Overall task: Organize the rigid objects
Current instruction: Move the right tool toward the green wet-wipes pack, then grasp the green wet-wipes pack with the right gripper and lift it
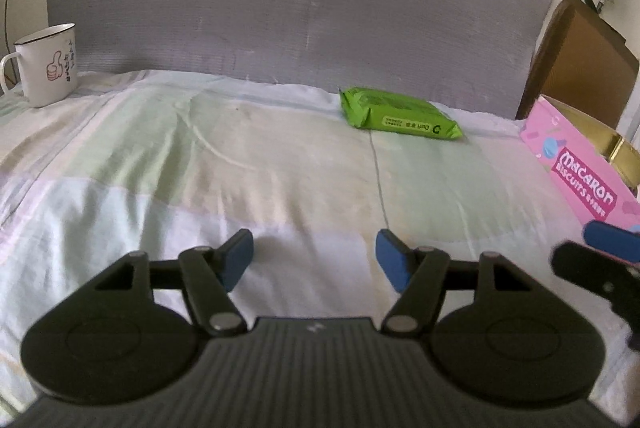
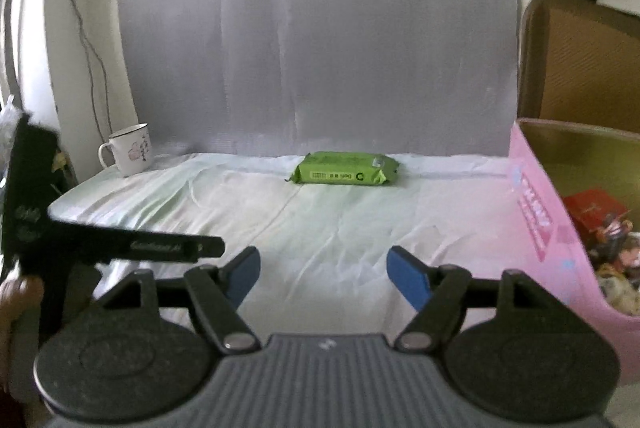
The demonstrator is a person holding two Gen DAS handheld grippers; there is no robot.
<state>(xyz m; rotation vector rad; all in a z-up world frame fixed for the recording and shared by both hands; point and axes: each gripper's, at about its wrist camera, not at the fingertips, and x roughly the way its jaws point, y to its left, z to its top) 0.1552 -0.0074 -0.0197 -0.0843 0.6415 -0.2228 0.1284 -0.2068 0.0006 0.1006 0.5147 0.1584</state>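
Hovering between picks with the left gripper (image 1: 314,258) and right gripper (image 2: 323,274) both gaping and empty, eyeing the green packet (image 2: 347,168) lying left of the pink box (image 2: 540,228), next needing a reach forward and a squeeze.

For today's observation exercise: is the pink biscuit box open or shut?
Open. The pink biscuit box has its brown lid raised behind it, and the right wrist view looks down onto items lying inside.

my right hand-held gripper (image 2: 324,274) hangs open and empty over the bed (image 2: 340,220); green packet (image 2: 346,168) ahead, pink box (image 2: 536,211) right, mug (image 2: 130,149) far left.
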